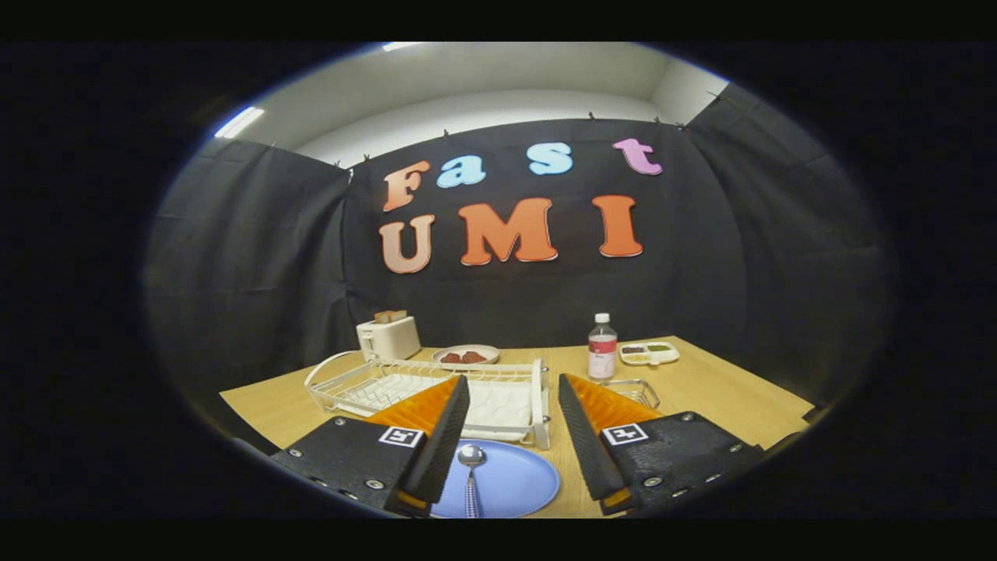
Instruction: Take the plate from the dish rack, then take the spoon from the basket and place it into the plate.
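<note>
Since the spoon [471, 467] already lies in the blue plate [514, 479], bowl toward the rack and handle running back under the camera, the placing looks done and what remains is a clean withdrawal. In the gripper view the gripper [514, 417] is released, its fingers spread wide with nothing between them; the plate sits on the table [701, 389] below and between them, and the spoon lies close beside the left finger. To finish well, I would lift straight up and back with the fingers kept apart, so the left one does not catch the spoon's handle and drag it off the plate.

Just beyond the plate stands the white dish rack [436, 386], now without a plate in it, its near edge close to the plate's far rim. A small wire basket [635, 389] peeks out behind the right finger. Farther back are a toaster [388, 336] with bread in its slots, a plate of food [466, 355], a bottle [601, 348] and a divided tray [649, 353]. All of these are well apart from the fingers; only the rack is near enough to matter if the gripper drifts forward.
</note>
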